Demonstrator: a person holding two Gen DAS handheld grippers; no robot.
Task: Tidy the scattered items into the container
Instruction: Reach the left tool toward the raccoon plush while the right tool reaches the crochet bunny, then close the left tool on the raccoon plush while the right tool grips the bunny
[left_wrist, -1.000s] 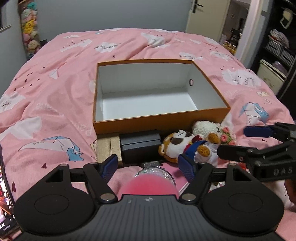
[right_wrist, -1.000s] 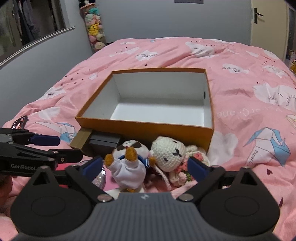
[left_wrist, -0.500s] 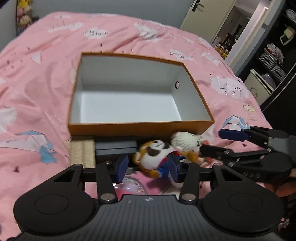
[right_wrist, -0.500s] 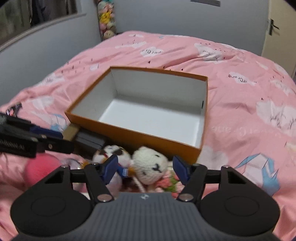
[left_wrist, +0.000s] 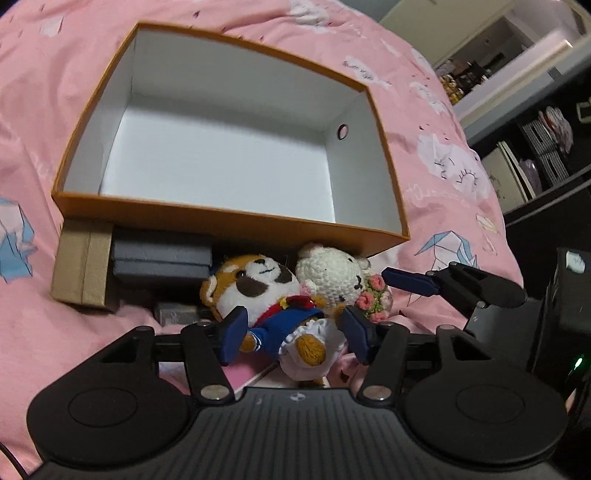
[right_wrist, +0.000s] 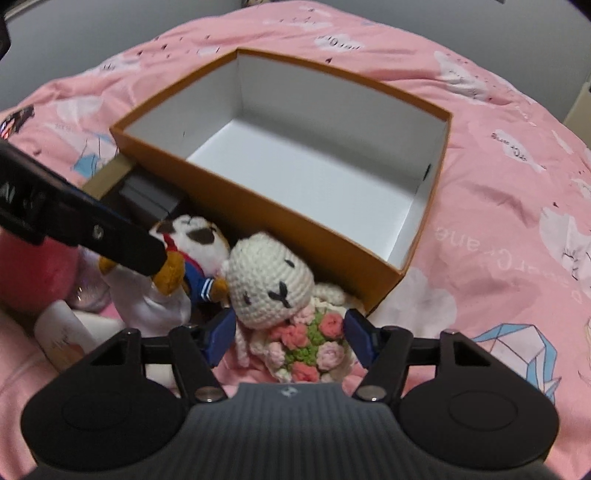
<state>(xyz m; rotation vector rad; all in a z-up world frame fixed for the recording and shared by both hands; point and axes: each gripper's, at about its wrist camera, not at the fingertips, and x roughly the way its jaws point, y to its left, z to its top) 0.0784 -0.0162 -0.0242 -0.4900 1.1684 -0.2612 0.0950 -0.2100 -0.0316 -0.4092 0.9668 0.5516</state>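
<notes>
Left gripper (left_wrist: 293, 328) low, fingers spread around panda plush (left_wrist: 258, 284) — right gripper (right_wrist: 286, 338) spread, straddling crochet bunny (right_wrist: 273, 282)

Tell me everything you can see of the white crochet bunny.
The white crochet bunny is knitted cream yarn with a round head, black stitched eyes and nose, holding a bouquet of pink and green yarn roses. It lies on the pink duvet against the orange box, beside the raccoon plush. The right gripper has its jaws open either side of the bouquet.
</notes>
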